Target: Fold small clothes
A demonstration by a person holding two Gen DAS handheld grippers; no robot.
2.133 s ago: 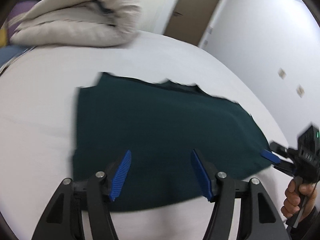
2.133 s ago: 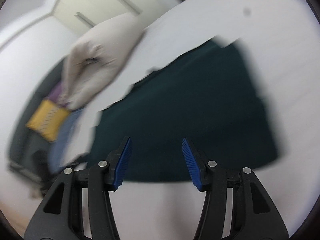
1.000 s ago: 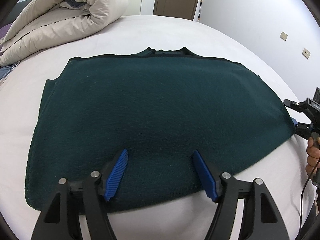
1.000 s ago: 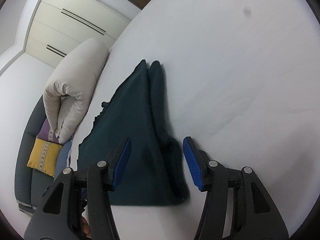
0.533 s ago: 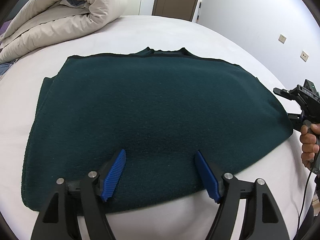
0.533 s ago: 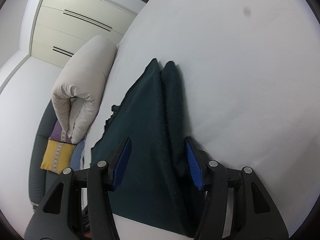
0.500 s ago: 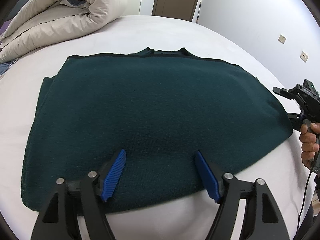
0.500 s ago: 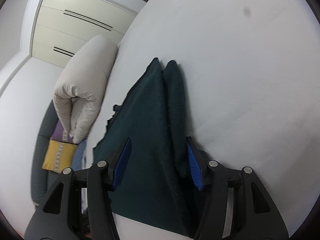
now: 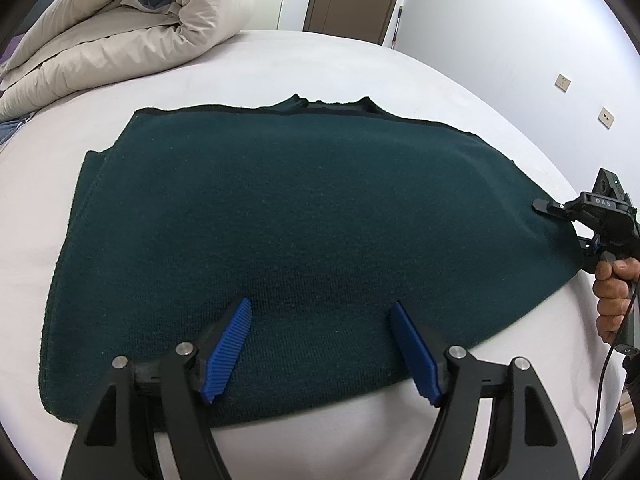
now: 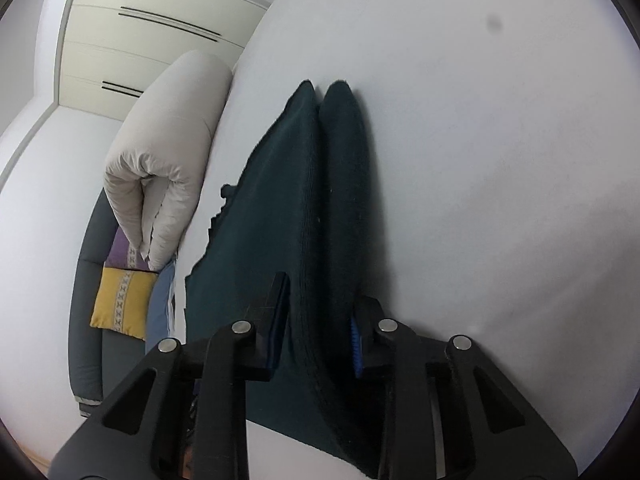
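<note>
Dark green sweater (image 9: 304, 232), centre frame, flat on the bed (image 9: 360, 64): right tongs (image 10: 316, 332) pinched onto its layered edge, seemingly to lift a fold; left tongs (image 9: 320, 344) wide apart, empty, over its near hem.

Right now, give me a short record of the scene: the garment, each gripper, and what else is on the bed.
garment: dark green sweater, lying flat on the white bed
left gripper: open, over the near edge
right gripper: shut on the sweater's side edge
also on the bed: rolled beige duvet
</note>
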